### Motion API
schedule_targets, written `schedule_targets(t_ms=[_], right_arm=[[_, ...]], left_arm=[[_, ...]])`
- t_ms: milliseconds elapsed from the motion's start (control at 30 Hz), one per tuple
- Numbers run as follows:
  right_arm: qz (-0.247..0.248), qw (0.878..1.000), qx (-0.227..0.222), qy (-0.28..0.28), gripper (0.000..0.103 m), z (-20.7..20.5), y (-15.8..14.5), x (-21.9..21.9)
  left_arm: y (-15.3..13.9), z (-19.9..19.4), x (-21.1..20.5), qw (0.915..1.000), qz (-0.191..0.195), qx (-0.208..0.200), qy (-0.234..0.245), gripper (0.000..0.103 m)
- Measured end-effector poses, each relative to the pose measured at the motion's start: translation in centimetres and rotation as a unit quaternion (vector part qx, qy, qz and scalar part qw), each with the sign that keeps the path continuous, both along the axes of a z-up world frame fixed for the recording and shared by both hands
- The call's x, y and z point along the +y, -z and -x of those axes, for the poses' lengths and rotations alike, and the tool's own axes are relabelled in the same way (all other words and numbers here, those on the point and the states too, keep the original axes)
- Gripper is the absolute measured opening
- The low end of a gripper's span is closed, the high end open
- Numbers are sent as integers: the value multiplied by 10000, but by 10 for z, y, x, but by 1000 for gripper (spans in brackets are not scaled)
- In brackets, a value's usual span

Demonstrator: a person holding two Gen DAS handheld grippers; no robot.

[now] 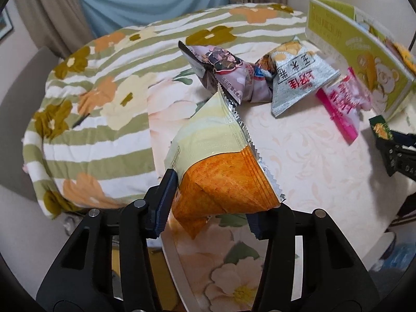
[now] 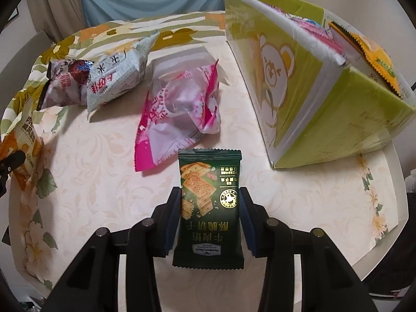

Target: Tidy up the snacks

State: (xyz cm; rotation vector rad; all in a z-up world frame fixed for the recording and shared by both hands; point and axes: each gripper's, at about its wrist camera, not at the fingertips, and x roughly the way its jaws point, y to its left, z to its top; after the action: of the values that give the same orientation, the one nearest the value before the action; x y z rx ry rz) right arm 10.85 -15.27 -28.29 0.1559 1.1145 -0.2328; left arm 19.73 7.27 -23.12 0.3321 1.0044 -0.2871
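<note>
My left gripper [image 1: 211, 209] is shut on an orange and pale yellow snack packet [image 1: 221, 161], lifted above the table edge; the same packet [image 2: 24, 140] shows at the far left of the right wrist view. Between the pads of my right gripper [image 2: 210, 208] a dark green cracker packet [image 2: 209, 208] stands upright, held just above the table. That green packet [image 1: 381, 128] peeks in at the right edge of the left wrist view. A green box with a bear picture [image 2: 299, 83] stands open at the right with packets inside.
A pink packet [image 2: 182, 111], a grey-white packet [image 2: 117, 72] and a purple packet [image 2: 62, 85] lie loose on the pale floral tablecloth [image 2: 104, 195]. A striped flowered blanket [image 1: 91, 104] covers the table's far left. A yellow packet [image 2: 374, 59] sticks out of the box.
</note>
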Motion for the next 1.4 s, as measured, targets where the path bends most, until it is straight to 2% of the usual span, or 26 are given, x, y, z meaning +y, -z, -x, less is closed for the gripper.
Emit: schedule_targets(t_ms=[200,400,700,1067,1167,1333,1400], right_arm=[[34,9999,-132,-45,40,6,-15,4],[44,9996,-255,-128,40,9,-27,6],[18,9992,-379,-86,40,13,-37,3],[-23,9982,-600,-9,40,22,-55,-1],[-91,9975,-703,38,40,25,-68,-5],[-165,9948,-1002,56,40,26,-104,-17],[-221,9931,-1144,93,40,25,-118,-27]], left_arm=[[-13,1,12,9982,560,152,-164,40],[-28,2,22,9914,1231,297,-335,39],[-33,3,22,9863,1537,470,-373,37],[-72,6,9,9810,1918,250,-123,37],[-86,5,-1,9793,2015,178,-22,37],[-119,-1,-28,9753,2195,-93,243,30],[-124,-5,-40,9754,2178,8,342,29]])
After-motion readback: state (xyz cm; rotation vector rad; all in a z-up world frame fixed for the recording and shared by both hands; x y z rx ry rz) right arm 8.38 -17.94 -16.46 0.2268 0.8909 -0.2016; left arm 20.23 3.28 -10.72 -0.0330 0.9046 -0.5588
